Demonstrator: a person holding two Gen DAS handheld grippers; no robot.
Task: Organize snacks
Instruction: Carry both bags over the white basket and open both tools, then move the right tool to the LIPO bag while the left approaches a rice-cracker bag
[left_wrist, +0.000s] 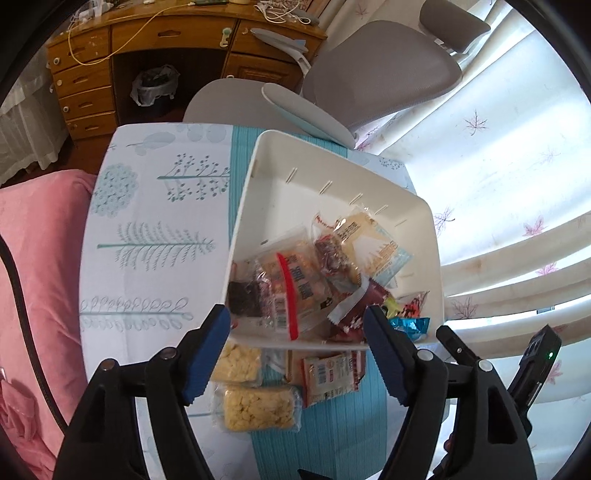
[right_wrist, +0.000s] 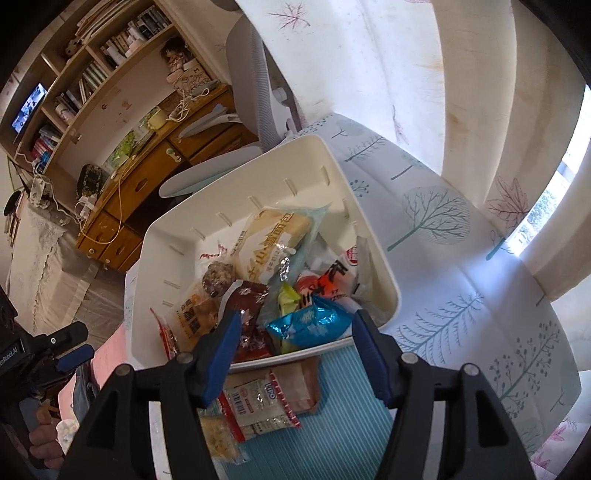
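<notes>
A: Two grippers hung over one bin. In the left wrist view, the left gripper (left_wrist: 297, 338) stood wide, its blue pads either side of the near rim of the white plastic bin (left_wrist: 332, 177) and apparently not pressing on it. The bin looked tipped, likely so the packets slid to the near end: a clear pack with a red stripe (left_wrist: 291, 288), a dark brownie packet (left_wrist: 243, 299), a maroon wrapper (left_wrist: 365, 306).

B: And outside it?

A: Two yellow crisped-rice bars (left_wrist: 255, 406) and a red-and-white sachet (left_wrist: 328, 376) lay on the teal runner of the tabletop (left_wrist: 155, 229), not yet sorted, I'd judge.

B: The right wrist view?

A: The right gripper (right_wrist: 295, 354) was also wide, empty, above the rim. A shiny blue wrapper (right_wrist: 310, 323) and a pale bread pack (right_wrist: 273, 236) sat inside the bin.
</notes>
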